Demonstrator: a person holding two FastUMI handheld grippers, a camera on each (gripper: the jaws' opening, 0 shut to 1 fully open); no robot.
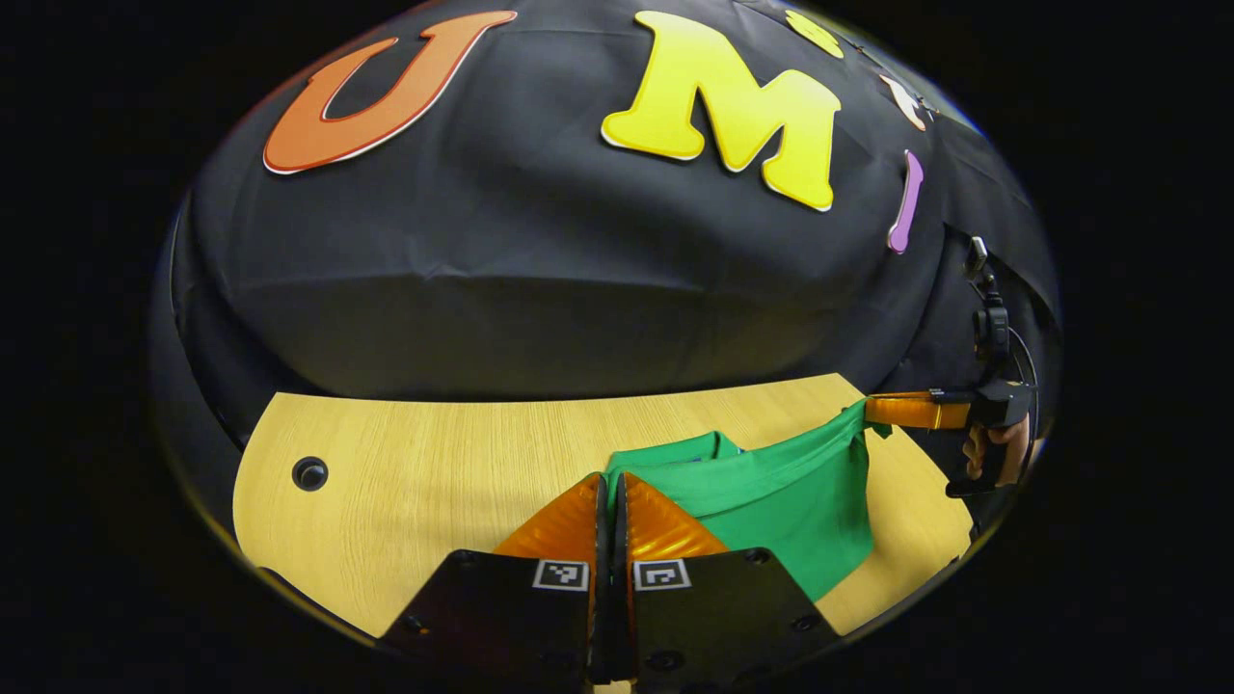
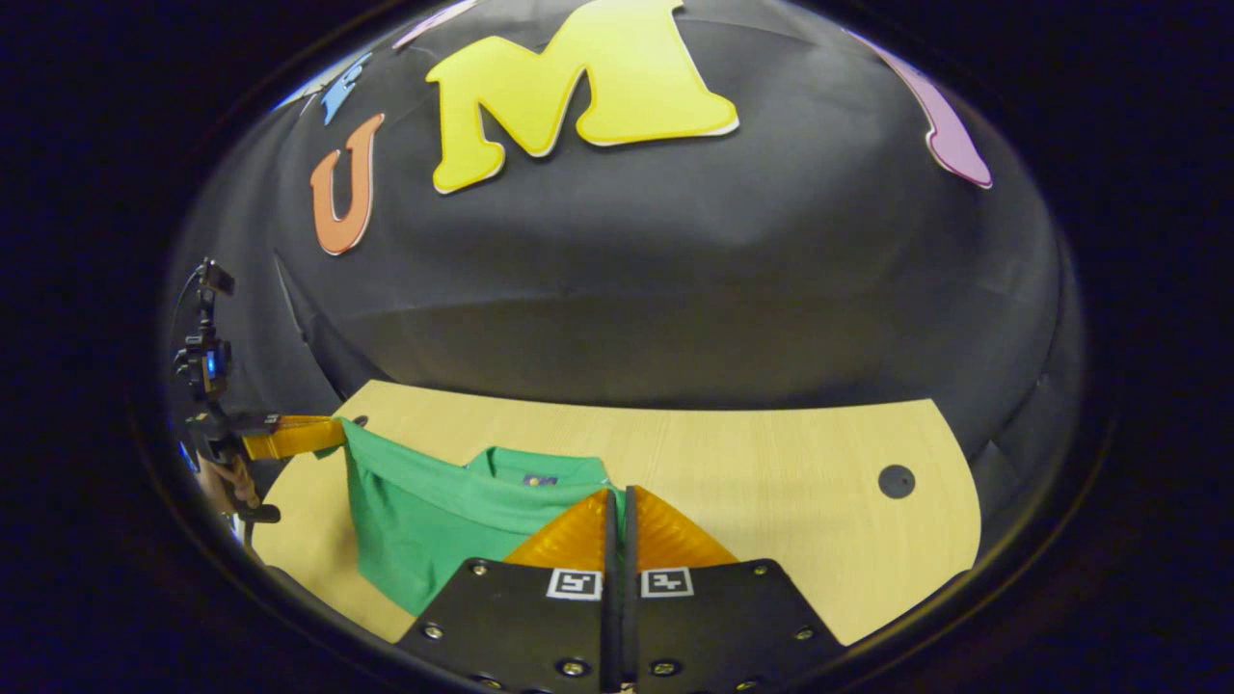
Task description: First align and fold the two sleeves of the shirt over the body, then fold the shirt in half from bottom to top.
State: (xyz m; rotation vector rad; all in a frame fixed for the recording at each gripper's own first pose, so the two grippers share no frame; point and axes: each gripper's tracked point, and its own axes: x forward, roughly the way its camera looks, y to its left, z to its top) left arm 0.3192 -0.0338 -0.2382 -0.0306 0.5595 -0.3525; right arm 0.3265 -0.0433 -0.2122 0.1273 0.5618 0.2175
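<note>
Left gripper (image 1: 611, 492): clenched on one corner of the green shirt (image 1: 771, 482).
Right gripper (image 2: 618, 506): clenched on the other corner.
Shirt: held stretched between both grippers, hanging over the wooden table (image 1: 434, 463).

In the right gripper view, the right gripper (image 2: 618, 501) sits low at the front with its two fingers pressed together, pinching an edge of the green shirt (image 2: 424, 511). The shirt hangs lifted above the pale wooden table (image 2: 771, 482), its collar facing the black cloth wall. Off to the left side of this view, the left gripper (image 2: 333, 434) clamps the shirt's other corner, with the cloth stretched taut between the two. A hand (image 2: 224, 482) grips its handle. A dark round hole (image 2: 896, 481) marks the tabletop.
</note>
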